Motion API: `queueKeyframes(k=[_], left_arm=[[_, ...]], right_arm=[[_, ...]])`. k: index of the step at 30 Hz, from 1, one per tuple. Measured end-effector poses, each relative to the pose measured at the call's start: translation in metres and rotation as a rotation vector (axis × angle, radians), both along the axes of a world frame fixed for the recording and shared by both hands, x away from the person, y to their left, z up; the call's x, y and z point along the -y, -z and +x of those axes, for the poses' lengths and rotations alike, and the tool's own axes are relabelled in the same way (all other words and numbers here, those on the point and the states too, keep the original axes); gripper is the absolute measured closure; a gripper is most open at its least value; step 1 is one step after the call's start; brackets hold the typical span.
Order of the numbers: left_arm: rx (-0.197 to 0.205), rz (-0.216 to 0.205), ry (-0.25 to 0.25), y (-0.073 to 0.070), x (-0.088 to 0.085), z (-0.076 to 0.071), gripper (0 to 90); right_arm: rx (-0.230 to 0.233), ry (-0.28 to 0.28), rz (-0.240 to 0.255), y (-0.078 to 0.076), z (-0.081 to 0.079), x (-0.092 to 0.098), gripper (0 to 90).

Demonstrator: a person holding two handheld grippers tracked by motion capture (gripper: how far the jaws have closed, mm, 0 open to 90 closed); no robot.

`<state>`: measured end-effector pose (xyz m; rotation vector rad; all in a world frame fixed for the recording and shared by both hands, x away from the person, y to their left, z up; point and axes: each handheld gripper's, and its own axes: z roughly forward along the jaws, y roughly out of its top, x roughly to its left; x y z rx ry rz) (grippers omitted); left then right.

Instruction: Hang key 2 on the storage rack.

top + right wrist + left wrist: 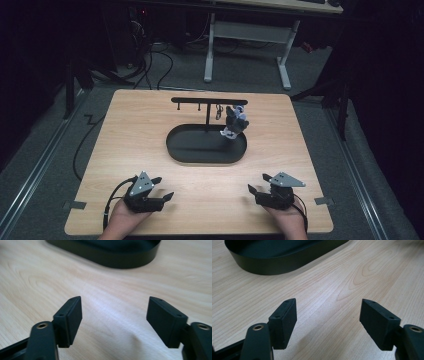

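A black oval tray (175, 150) lies at the middle of the wooden table (130, 115), with a black T-shaped rack (209, 101) rising from it. A small grey and white figure (235, 122) hangs under the rack's right end, beside a thin metal ring (219, 111). My left gripper (164, 187) rests near the front left, open with nothing between its jaws. My right gripper (257, 182) sits near the front right, open too. The left gripper view has my left gripper (328, 302) over bare wood with the tray's wall (274, 265) ahead. The right gripper view has my right gripper (114, 298) facing the tray's wall (120, 261).
Bare wood lies between the tray and both grippers. Beyond the table's far edge stands a white desk frame (285, 65) on grey carpet, with cables (150, 60) trailing at the left. A black cable (82, 145) hangs off the table's left side.
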<state>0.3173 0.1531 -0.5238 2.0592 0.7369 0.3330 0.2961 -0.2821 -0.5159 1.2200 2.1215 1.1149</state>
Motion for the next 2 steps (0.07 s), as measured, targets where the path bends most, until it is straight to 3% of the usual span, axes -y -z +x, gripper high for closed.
queueKeyframes(k=[1, 2], left_arm=[[0.004, 0.004, 0.001, 0.0000, 0.0014, -0.0003, 30.5], [0.004, 0.004, 0.001, 0.0000, 0.0014, -0.0003, 30.4]], right_arm=[[0.015, 0.026, 0.032, -0.0020, -0.0010, 0.0049, 24.2], [0.015, 0.026, 0.032, -0.0020, -0.0010, 0.0049, 24.2]])
